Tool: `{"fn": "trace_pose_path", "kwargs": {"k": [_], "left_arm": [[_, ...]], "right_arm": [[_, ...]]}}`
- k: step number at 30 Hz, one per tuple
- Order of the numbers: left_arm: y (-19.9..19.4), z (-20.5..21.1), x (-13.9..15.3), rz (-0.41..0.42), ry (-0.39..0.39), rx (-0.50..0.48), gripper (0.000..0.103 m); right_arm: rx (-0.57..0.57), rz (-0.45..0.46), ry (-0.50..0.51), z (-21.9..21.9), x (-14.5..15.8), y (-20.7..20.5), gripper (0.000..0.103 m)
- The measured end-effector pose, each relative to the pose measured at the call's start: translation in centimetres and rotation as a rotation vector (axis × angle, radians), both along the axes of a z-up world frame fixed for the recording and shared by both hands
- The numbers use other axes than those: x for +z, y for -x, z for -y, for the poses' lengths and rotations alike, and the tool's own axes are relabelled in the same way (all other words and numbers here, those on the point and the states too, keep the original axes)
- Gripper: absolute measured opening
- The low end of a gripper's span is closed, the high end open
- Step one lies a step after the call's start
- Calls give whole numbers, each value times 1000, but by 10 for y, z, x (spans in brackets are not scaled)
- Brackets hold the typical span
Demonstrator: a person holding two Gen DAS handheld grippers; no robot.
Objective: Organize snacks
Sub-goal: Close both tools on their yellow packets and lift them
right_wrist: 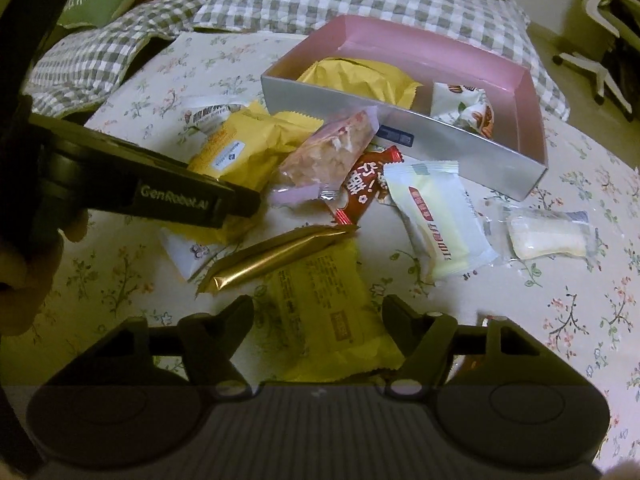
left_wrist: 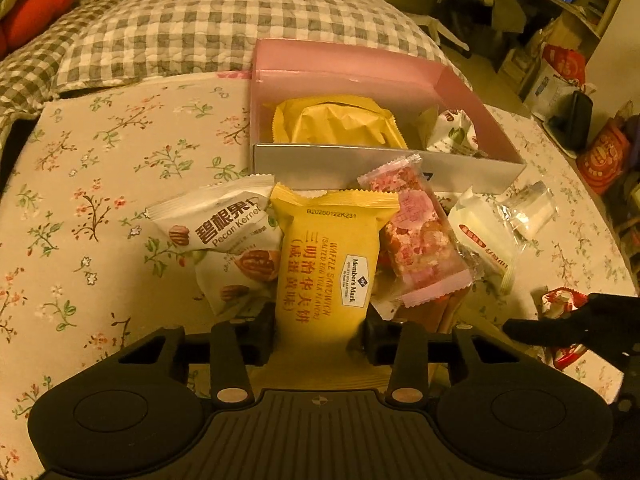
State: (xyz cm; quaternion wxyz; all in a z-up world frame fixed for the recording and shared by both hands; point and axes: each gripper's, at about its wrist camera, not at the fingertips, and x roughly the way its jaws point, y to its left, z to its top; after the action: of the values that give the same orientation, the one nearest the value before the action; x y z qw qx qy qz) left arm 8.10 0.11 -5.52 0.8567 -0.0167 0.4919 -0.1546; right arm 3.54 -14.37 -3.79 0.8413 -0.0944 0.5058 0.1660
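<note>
Left gripper (left_wrist: 318, 330), jaws closed on the near end of a yellow crinkle-edged foil waffle-sandwich packet (left_wrist: 328, 264); its long axis runs along the fingers toward 12 o'clock, where the open pink-lined, silver-walled cardboard box (left_wrist: 384, 170) lies just beyond the packet's far seam, so the coming carry likely goes straight ahead. The box already holds a matching yellow packet (left_wrist: 340, 124) and a white pecan sachet (left_wrist: 454, 132). Right gripper (right_wrist: 318, 312), jaws open, straddles a pale yellow matte biscuit wrapper (right_wrist: 332, 320) lying flat on the floral cotton tablecloth (right_wrist: 580, 300), the box at its 1 o'clock. A glossy gold foil stick (right_wrist: 276, 258) lies just beside, slanting toward 2 o'clock
</note>
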Motion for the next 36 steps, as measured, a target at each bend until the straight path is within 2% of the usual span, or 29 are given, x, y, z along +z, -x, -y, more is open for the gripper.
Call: {"fn": "trace_pose_path", "kwargs": {"k": [4, 11, 24, 36], "left_arm": [[1, -1, 2, 4, 4, 4, 36], [0, -6, 7, 2, 33, 28, 34], [-3, -19, 25, 30, 119, 69, 34], [-5, -28, 36, 58, 143, 91, 33]], "right_arm": [[-13, -50, -32, 2, -4, -3, 45], [-58, -51, -65, 8, 0, -3, 44], [-244, 3, -140, 46, 12, -11, 44], [-370, 33, -177, 71, 19, -15, 44]]}}
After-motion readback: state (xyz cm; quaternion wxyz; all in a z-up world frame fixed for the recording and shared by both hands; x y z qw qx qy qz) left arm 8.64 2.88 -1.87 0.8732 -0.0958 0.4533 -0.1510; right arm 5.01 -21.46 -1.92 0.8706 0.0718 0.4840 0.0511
